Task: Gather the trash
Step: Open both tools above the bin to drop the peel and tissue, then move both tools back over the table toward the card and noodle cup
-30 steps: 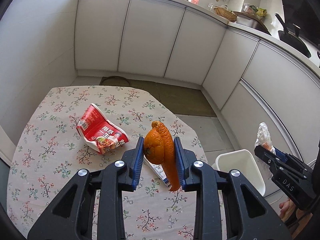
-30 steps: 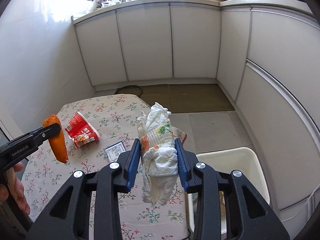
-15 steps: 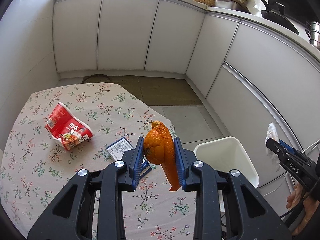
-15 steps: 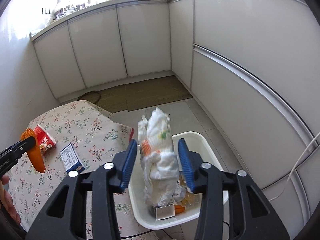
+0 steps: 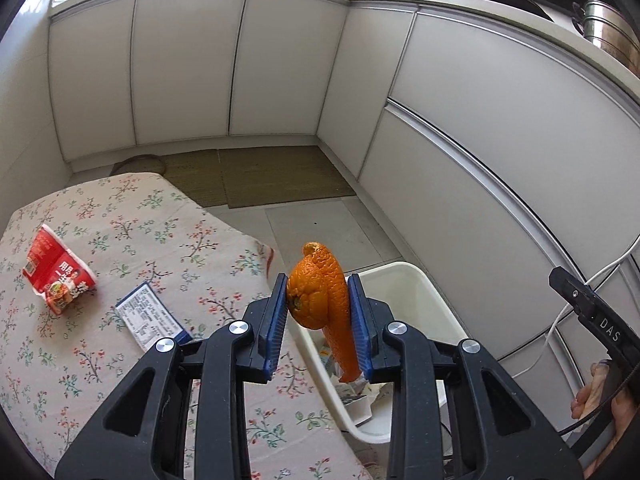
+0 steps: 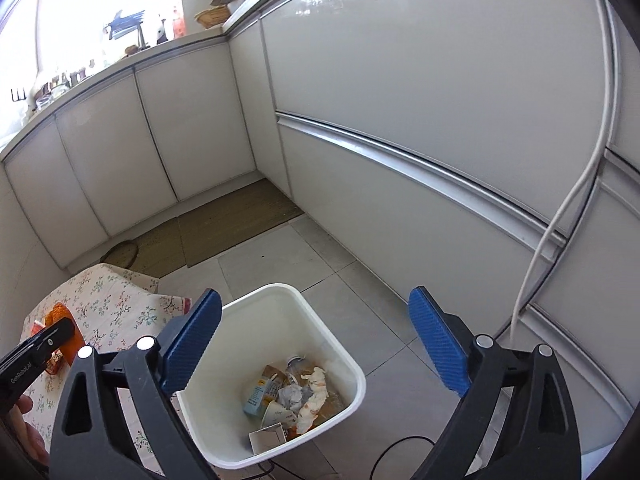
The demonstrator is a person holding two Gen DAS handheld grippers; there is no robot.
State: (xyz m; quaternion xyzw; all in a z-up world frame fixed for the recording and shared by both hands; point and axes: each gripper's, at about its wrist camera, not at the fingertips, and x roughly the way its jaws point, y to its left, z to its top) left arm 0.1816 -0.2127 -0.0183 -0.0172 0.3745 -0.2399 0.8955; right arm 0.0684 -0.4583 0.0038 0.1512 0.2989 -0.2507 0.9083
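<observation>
Over a kitchen floor, the right gripper (image 6: 316, 340) hangs above the white bin (image 6: 344, 354), its jaws opening with nothing between them; a white wrapper (image 6: 314, 394) lies among cartons and crumpled paper in the bin. The left gripper (image 5: 318, 312) clamps an orange peel (image 5: 320, 300) between its blue pads (image 5: 276, 320), a long strip of peel trailing below them, poised at the table's (image 5: 160, 240) edge with the bin's near rim just beyond and below.

The step in hand appears to be dropping the peel. To do it well, the left gripper would best carry on until the whole peel, tail included, hangs over the bin's mouth rather than its rim, then let go in one clean opening; a release too early could leave the peel on the flowered cloth or the tiles. The right gripper, now empty, should clear off so the two do not meet above the bin.

More remains: a red packet (image 5: 56, 276) and a small blue-and-white box (image 5: 154, 318) lie on the table, well apart from the bin.
</observation>
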